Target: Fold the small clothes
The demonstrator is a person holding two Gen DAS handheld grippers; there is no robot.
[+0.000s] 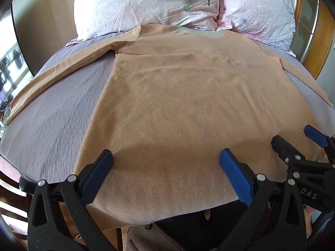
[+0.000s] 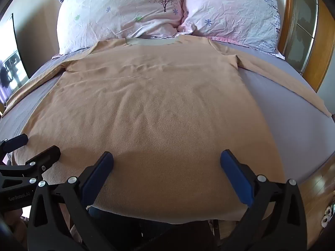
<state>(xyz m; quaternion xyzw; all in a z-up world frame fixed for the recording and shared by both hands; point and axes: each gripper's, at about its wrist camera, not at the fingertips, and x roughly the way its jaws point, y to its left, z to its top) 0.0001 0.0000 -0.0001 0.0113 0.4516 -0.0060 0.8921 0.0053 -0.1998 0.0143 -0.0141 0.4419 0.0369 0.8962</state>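
Nearest the left wrist camera, the left claw (image 1: 166, 161) is spread wide, its blue-padded fingers (image 1: 234, 173) set over the near hem of a tan long-sleeved top (image 1: 178, 96) and gripping nothing. The right claw (image 2: 167, 161) stands the same way in its own view: fingers apart, poised over the hem, with no cloth between them. Each claw also shows at the edge of the other's view, so the two sit side by side along the hem, the left toward the top's left part and the right toward its right part.

The top lies spread flat on the bed (image 1: 52, 113), on a grey-purple textured sheet, its hem at the near edge of the mattress and hanging slightly over it. Mild wrinkles cross the chest. Farther back, both sleeves reach outward and slant down toward the sides of the bed. The neckline (image 2: 149, 41) lies at the far end, touching two pale floral pillows (image 2: 119, 10) placed side by side. Behind them on the right rises a wooden headboard (image 2: 326, 48).
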